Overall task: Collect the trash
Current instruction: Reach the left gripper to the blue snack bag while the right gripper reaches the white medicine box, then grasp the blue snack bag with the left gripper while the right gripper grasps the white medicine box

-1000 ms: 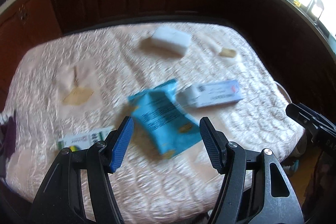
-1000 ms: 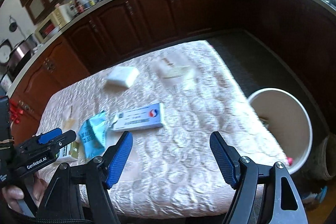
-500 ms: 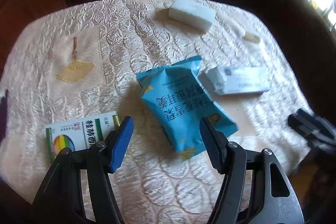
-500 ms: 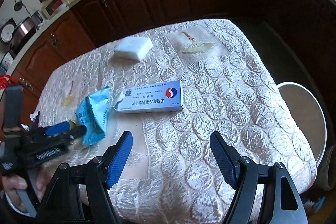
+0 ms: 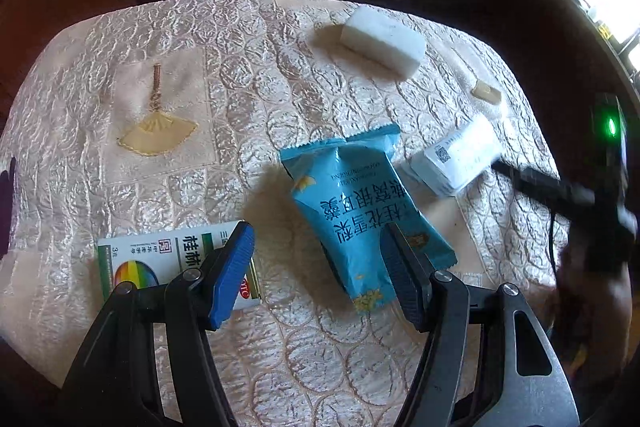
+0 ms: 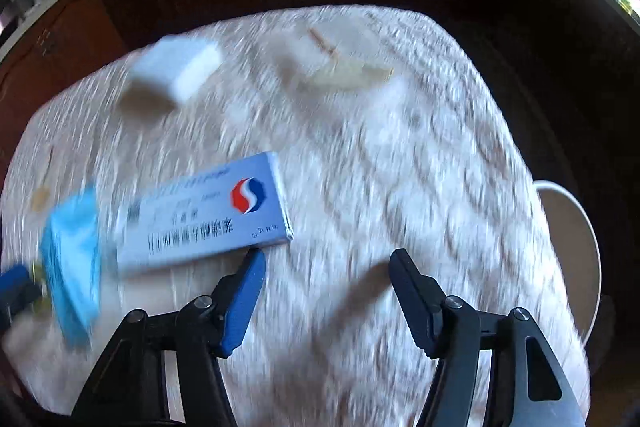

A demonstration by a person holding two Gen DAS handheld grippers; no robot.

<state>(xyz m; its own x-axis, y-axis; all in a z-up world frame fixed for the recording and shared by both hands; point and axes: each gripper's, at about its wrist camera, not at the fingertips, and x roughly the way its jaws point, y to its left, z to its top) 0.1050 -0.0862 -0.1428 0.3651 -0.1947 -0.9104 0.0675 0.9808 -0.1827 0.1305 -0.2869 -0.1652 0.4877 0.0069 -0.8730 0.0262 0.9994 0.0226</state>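
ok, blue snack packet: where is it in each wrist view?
Left wrist: blue snack packet at centre, its near end between the open tongs.
Right wrist: blurred, at the far left edge.
Shared landmark: white foam block towards the table's far side.

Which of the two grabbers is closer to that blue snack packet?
Left. The left gripper hovers right over the blue snack packet, one finger overlapping it. The right gripper is off to the side, nearer the white and blue box.

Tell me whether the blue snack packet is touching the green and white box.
Apart. The left wrist view shows the blue snack packet and the green and white box lying separately, with a clear strip of bare tablecloth between them.
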